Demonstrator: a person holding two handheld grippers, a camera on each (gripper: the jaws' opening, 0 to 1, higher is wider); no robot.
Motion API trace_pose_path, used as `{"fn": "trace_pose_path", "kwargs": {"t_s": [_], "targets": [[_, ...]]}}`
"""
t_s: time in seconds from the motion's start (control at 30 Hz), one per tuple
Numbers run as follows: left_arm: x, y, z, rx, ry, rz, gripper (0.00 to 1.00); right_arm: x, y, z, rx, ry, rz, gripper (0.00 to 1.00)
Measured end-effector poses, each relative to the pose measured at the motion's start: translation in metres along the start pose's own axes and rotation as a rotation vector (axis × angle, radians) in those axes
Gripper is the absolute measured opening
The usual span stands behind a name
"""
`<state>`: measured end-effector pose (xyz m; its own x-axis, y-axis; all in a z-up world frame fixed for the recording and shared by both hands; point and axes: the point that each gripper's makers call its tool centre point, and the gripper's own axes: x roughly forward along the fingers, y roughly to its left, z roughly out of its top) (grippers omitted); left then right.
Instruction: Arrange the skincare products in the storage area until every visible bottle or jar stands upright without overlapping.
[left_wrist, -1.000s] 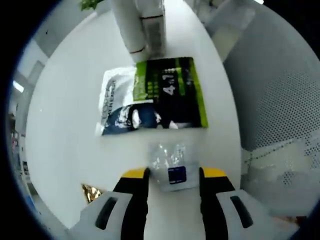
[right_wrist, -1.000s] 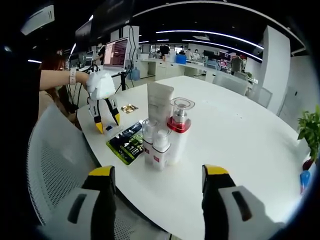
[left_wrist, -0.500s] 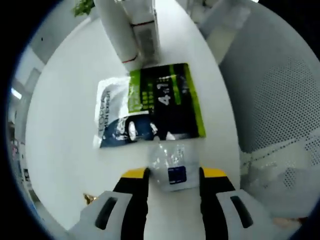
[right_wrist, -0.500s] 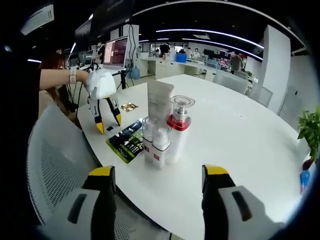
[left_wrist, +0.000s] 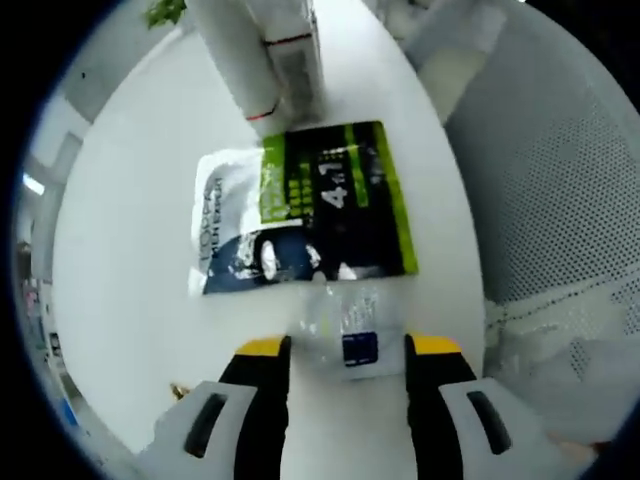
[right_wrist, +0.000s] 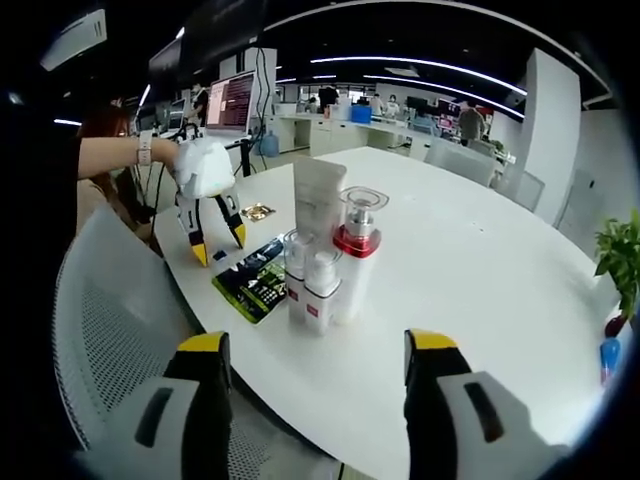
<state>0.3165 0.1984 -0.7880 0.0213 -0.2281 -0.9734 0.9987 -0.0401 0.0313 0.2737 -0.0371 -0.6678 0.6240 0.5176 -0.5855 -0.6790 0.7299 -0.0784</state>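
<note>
Two grippers, both with jaws spread and nothing clamped. Your left gripper (left_wrist: 345, 350) pointed down at the white table (left_wrist: 130, 260), with a small clear sachet (left_wrist: 345, 330) carrying a blue label lying flat between its yellow tips; I couldn't tell whether the jaws touched it. At 12 o'clock of the sachet lay a green-and-black packet (left_wrist: 340, 195), overlapping a white-and-blue packet (left_wrist: 225, 225) at its 9 o'clock. Beyond those, at 12 o'clock, was the base of a white tube (left_wrist: 240, 50), and just beside it a clear bottle with a red band (left_wrist: 295, 55).

Your right gripper (right_wrist: 318, 360) hung released near the table edge (well apart from everything). Straight ahead at 12 o'clock stood the upright cluster: the tall white tube (right_wrist: 318, 205), a pump bottle with a red collar (right_wrist: 355, 250), and two small clear-topped bottles (right_wrist: 310, 280) in front, all close together. The packets (right_wrist: 255, 280) lay flat at 9 o'clock of that cluster. Your left gripper (right_wrist: 212, 240) hovered over the table past them, at 10 o'clock. A mesh chair (right_wrist: 110, 330) sat at the table's near edge.
</note>
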Motion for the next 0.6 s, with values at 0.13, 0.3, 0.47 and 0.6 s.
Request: {"fn": "trace_pose_path", "kwargs": {"t_s": [0.13,0.3,0.47,0.6], "targets": [[0.0,-0.0005,0.0006,0.015,0.005,0.003,0.48,-0.001,-0.0009,0.0001,0.003,-0.002,-0.004,0.71],[-0.0002,-0.0043,0.0007,0.023,0.013,-0.005,0.44,-0.0012,-0.0003,-0.0003,-0.001,0.0,-0.002,0.71],[-0.0014,0.0002,-0.0002,0.006,0.021,0.029,0.49,-0.0011,0.0013,0.0014,-0.008,-0.002,0.001,0.71],[-0.0019,-0.0015,-0.0002,0.009,0.024,0.034,0.48,-0.0014,0.0023,0.0028,-0.013,-0.004,0.001,0.71]]}}
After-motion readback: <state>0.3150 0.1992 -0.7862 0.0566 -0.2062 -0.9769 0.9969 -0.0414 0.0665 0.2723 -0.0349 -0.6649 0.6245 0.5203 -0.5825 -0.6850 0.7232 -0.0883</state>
